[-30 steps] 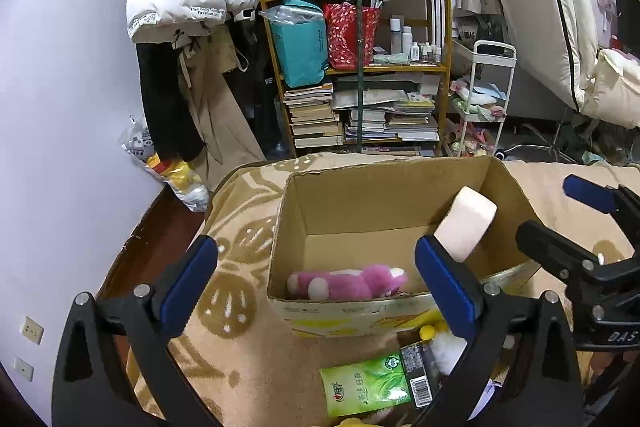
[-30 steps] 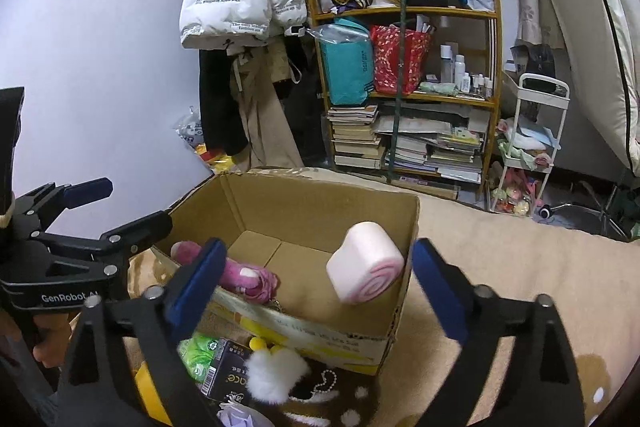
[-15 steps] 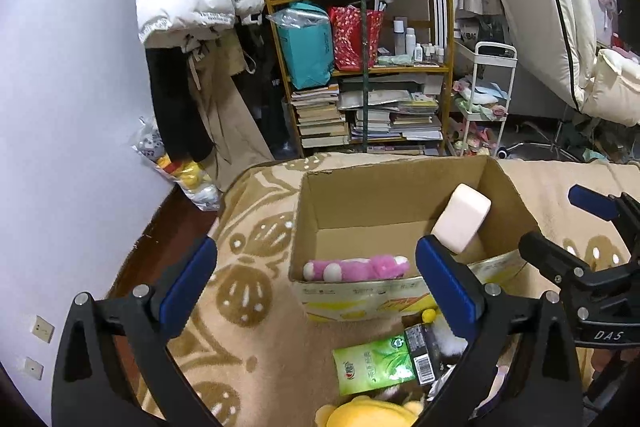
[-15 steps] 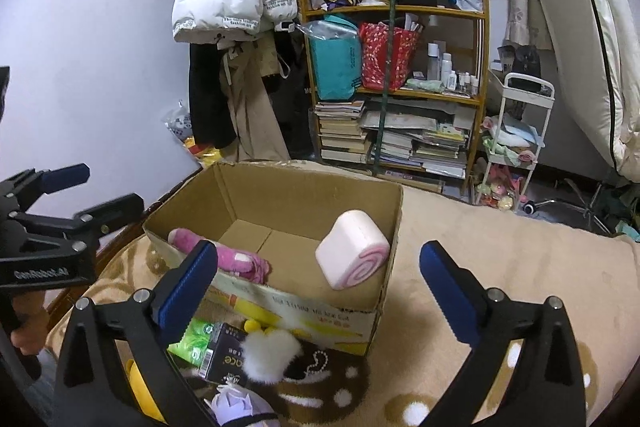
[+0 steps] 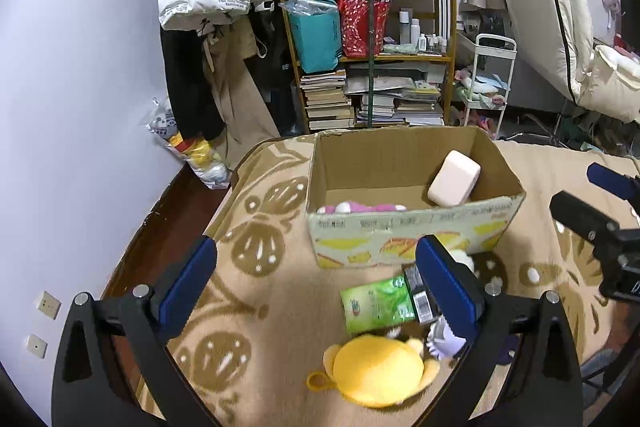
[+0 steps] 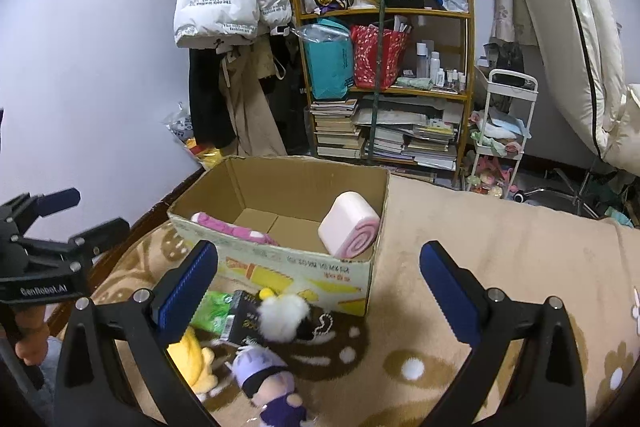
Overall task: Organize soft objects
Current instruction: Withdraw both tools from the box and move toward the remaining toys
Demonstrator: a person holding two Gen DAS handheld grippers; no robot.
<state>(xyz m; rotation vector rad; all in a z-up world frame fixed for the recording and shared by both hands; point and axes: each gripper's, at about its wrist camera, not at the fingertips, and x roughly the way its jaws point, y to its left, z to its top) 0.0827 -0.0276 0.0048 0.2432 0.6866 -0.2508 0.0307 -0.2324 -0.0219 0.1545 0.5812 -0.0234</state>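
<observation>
Both the left gripper (image 5: 316, 281) and the right gripper (image 6: 318, 281) are held wide and empty above the blanket (image 6: 500, 251). Two soft pieces already lie in the cardboard box (image 6: 280, 267) — a pink roll cushion (image 6: 348, 225) and a pink plush (image 6: 232, 227). In front of it wait a yellow plush (image 5: 374, 371), a white pompom (image 6: 282, 317), a purple-haired doll (image 6: 266, 383) and a green packet (image 5: 376, 303) (apparently crinkly, likely slippery). The plush is judged light and squashy; it is best pinched across its rounded middle.
</observation>
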